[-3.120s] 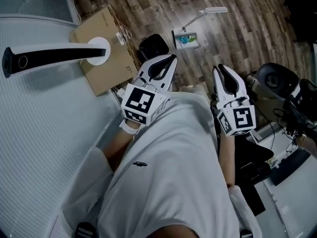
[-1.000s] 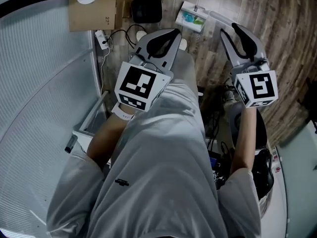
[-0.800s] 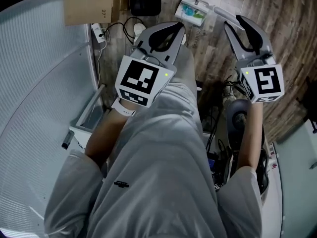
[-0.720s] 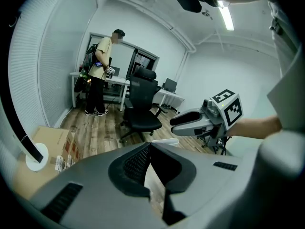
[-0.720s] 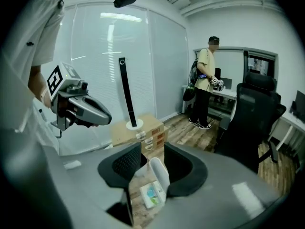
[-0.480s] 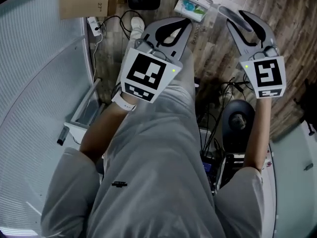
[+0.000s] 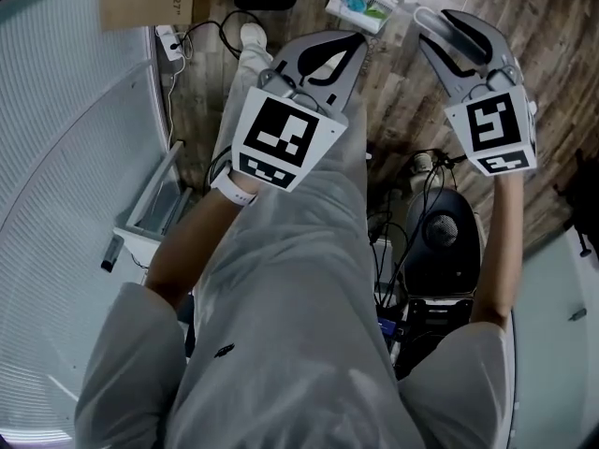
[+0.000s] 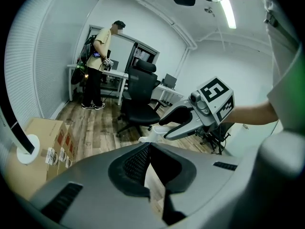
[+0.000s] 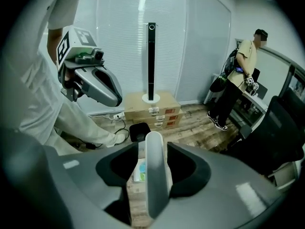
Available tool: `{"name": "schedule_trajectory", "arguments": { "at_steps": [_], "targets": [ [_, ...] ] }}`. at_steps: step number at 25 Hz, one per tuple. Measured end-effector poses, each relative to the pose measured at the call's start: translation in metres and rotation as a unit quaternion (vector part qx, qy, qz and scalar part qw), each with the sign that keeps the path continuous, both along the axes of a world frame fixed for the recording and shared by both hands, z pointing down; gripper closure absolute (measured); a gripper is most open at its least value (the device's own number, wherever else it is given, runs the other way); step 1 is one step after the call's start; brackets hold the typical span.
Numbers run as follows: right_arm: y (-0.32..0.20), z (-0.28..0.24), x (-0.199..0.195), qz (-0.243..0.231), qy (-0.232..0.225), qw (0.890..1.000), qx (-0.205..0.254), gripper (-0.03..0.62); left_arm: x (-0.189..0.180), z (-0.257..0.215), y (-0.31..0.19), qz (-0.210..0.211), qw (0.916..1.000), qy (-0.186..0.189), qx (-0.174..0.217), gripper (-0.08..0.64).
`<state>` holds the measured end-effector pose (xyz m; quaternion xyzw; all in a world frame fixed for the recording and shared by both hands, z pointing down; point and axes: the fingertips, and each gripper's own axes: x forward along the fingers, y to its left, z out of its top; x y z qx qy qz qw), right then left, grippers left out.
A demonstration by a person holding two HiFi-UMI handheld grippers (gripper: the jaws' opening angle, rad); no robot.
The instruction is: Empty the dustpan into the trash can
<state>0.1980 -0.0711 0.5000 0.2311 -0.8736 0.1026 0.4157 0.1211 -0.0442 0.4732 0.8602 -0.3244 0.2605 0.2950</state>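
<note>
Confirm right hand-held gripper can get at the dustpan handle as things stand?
Likely yes. The right hand-held gripper has just been opening its jaws, and the white dustpan handle already stands between them, seemingly not yet clamped. Nothing else sits in the gap.

You wear a loose white short-sleeved T-shirt [image 7: 309,325] with a small dark mark on its front, pale trousers [image 7: 245,78], a white shoe [image 7: 251,34] and a white wristband [image 7: 229,187] on your left wrist. Your left claw [image 7: 356,40] and right claw [image 7: 447,21] have smooth grey shells lined inside with black padding. Each carries a white cube printed with bold black square markers, the left cube [image 7: 285,138] showing a broader face than the right cube [image 7: 491,131].
</note>
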Motion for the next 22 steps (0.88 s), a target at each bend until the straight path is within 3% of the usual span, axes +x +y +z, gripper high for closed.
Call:
{"name": "schedule_trajectory", "arguments": {
  "at_steps": [9, 11, 16, 22],
  "targets": [
    [0.000, 0.023, -0.013, -0.046, 0.047, 0.998, -0.014, 0.394, -0.004, 0.014, 0.001, -0.013, 0.9999, 0.008, -0.003, 0.552],
    [-0.002, 0.026, -0.015, -0.047, 0.051, 0.997, -0.014, 0.442, -0.006, 0.016, 0.000, -0.012, 0.9999, 0.008, -0.001, 0.552],
    [-0.009, 0.031, -0.020, -0.043, 0.036, 0.998, -0.033, 0.448, -0.010, 0.018, -0.005, -0.012, 0.9999, 0.008, 0.003, 0.552],
    [-0.006, 0.042, -0.018, -0.056, 0.062, 0.996, -0.032, 0.470, -0.012, 0.016, 0.000, -0.010, 0.9999, 0.008, 0.004, 0.552]
  ]
}}
